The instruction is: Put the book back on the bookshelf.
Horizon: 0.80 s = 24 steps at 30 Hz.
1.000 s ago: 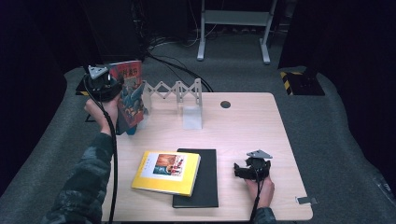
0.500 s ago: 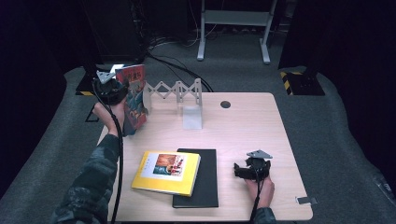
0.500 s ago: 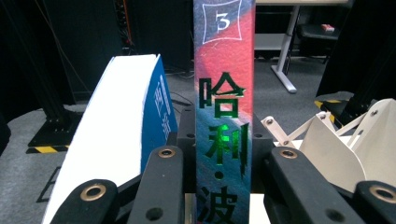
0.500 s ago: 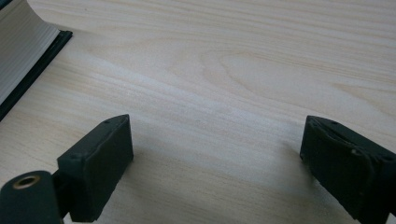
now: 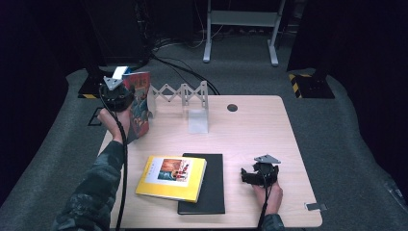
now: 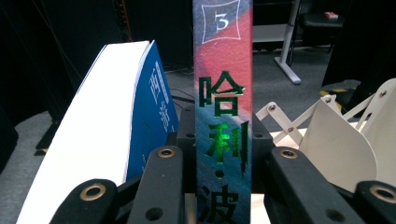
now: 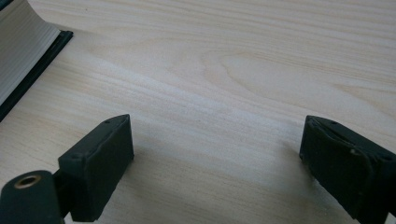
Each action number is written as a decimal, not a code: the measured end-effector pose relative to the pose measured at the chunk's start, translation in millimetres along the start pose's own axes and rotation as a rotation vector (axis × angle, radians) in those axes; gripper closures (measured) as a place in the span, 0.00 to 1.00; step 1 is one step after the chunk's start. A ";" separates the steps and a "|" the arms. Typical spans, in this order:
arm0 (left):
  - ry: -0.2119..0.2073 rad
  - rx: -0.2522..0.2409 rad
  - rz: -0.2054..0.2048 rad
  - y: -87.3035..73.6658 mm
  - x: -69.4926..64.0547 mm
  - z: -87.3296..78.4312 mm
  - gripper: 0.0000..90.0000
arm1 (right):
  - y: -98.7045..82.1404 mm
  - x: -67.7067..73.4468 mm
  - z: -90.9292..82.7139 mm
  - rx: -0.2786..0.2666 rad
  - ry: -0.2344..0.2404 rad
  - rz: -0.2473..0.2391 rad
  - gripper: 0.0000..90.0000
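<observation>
My left gripper (image 5: pixel 126 98) is shut on an upright book with a red and blue cover (image 5: pixel 140 103) at the table's far left, just left of the white folding book rack (image 5: pixel 180 94). In the left gripper view the book's spine (image 6: pixel 223 93), marked with a 3 and green characters, stands between the jaws of my left gripper (image 6: pixel 223 135). My right gripper (image 5: pixel 248 176) rests open on the wood at the front right. In its own view the right gripper (image 7: pixel 215 158) has bare table between the jaws.
A yellow book (image 5: pixel 171 177) lies on a black book (image 5: pixel 209 187) at the front middle. A blue book with thick white pages (image 6: pixel 116 130) leans left of the held book. One rack panel (image 6: pixel 341 140) is close on the right. A round hole (image 5: pixel 232 107) sits near the table's far edge.
My left gripper has carried the upright book a little to the right, closer to the rack. The right gripper has stayed where it was.
</observation>
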<state>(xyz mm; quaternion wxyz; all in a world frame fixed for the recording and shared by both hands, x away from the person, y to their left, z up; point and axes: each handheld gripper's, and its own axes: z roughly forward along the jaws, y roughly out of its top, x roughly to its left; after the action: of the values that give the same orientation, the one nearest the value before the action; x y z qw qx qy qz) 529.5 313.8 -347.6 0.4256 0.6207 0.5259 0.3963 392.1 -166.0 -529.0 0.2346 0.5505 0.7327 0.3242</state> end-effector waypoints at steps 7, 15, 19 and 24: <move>0.007 -0.012 0.007 -2.2 -4.3 0.9 0.82 | 0.2 0.6 0.2 -0.003 0.003 0.008 0.10; 0.000 -0.010 0.003 -5.5 -7.9 1.8 0.82 | 0.0 0.0 0.0 0.000 0.001 -0.002 0.10; -0.019 -0.006 -0.006 -7.7 -6.4 -2.3 0.82 | -0.1 0.0 -0.1 0.000 0.001 -0.002 0.10; -0.054 0.011 -0.003 -9.7 -2.4 -11.4 0.82 | -0.1 -0.1 -0.1 0.001 0.002 -0.004 0.10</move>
<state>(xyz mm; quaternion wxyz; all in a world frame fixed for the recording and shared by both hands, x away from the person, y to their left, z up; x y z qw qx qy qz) 515.4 313.5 -353.2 0.4367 0.6329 0.5173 0.3757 392.0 -166.2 -529.0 0.2344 0.5490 0.7340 0.3240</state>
